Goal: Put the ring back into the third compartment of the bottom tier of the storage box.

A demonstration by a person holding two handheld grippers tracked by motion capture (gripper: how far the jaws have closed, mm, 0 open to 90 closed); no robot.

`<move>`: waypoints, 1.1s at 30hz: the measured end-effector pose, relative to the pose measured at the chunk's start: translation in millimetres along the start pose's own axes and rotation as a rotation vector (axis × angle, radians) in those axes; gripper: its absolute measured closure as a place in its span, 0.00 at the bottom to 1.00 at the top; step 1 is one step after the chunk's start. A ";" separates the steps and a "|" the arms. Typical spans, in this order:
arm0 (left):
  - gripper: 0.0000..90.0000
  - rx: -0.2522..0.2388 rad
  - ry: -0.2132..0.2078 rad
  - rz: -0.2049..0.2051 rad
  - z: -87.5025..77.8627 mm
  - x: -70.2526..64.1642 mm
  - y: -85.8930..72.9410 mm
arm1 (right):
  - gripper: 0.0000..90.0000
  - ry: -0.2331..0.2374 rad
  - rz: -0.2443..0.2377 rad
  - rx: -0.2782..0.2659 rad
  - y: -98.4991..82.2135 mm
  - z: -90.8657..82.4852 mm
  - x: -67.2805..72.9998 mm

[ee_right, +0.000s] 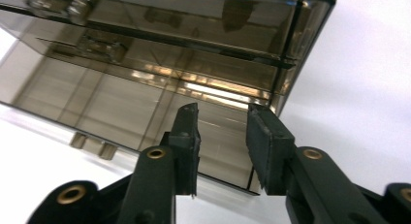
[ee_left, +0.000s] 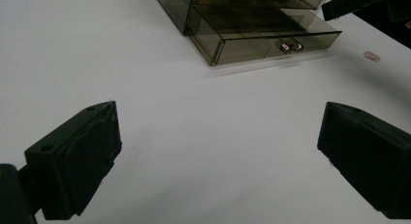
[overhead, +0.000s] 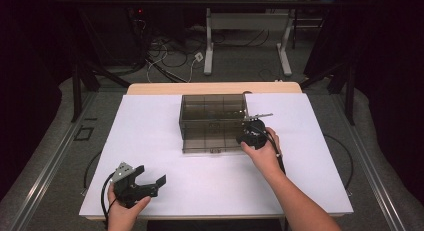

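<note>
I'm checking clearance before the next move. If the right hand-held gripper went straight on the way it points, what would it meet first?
Probably the pulled-out drawer of the smoky clear box: the right hand-held gripper has its part-open jaws aimed at the drawer's right end, though depth is hard to judge.

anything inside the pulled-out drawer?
The drawer looks bare through its smoky walls, apart from dividers. The right claw covers part of its right end, so that corner is unconfirmed.
</note>
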State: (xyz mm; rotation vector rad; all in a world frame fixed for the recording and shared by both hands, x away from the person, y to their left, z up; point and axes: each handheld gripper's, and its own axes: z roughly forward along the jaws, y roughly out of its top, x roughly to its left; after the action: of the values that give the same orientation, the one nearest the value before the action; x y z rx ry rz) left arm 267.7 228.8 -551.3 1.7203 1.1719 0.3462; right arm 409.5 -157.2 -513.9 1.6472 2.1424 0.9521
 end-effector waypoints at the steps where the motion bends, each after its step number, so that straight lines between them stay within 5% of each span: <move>1: 0.02 0.002 0.000 0.001 -0.2 0.1 0.1 | 0.74 -0.011 0.002 0.002 0.1 0.9 0.3; 16: 0.02 0.000 -0.003 -0.005 -0.9 0.2 0.0 | 0.80 -0.067 0.052 0.020 1.5 4.6 -3.6; 27: 0.02 0.001 -0.003 -0.005 -0.7 0.1 0.0 | 0.83 -0.095 0.055 0.088 -0.7 12.5 -6.1; 33: 0.02 0.000 -0.004 -0.004 -0.9 0.3 0.0 | 0.88 -0.103 0.100 0.102 -3.2 19.0 -7.3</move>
State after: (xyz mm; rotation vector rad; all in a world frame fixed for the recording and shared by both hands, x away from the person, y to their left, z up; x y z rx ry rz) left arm 267.3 229.5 -550.9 1.7179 1.1719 0.3403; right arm 420.4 -158.2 -531.4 1.8253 2.0895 0.7773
